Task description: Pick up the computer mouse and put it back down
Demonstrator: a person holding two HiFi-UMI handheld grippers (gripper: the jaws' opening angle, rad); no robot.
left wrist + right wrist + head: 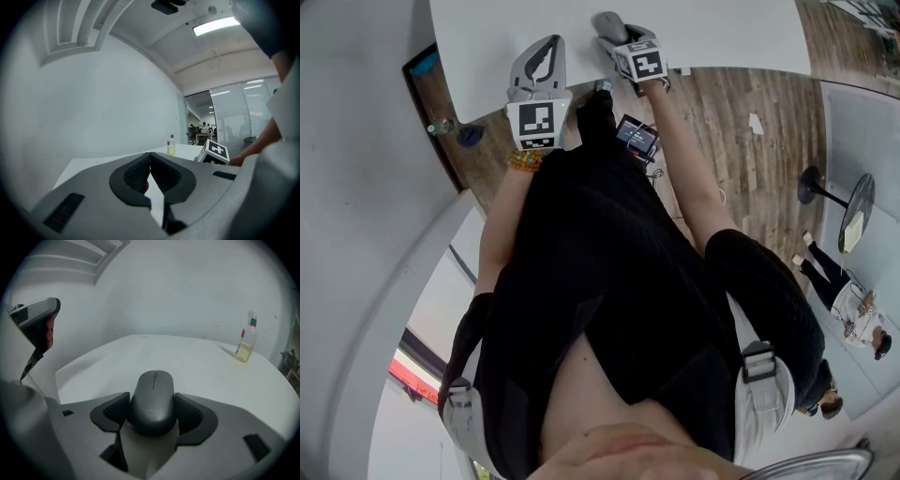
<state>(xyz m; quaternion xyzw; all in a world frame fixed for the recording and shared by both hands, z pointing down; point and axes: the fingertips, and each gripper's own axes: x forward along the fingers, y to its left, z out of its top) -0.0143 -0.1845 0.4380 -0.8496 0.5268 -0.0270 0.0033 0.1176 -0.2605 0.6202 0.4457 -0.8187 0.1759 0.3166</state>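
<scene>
**Mouse gripped on both flanks, near the table's edge**

Head view: both grippers reach over the near edge of the white table (pixel 722 33). The left gripper (pixel 549 45) is on the left and the right gripper (pixel 613 26) just right of it. The mouse cannot be picked out here.

Left gripper view: the jaws meet with nothing between them, so this gripper is idle. A bottle (pixel 171 145) stands far across the table.

Right gripper view: the computer mouse (pixel 152 401) sits between the jaws with its nose pointing away. The jaws are closed onto it, one ribbed pad on each side. I cannot tell whether it rests on the table or is just above it.

The hold looks centred. For the lift and set-down, keep the gripper level, move straight up and down, and part the jaws only once the mouse lies flat, well in from the edge.
</scene>
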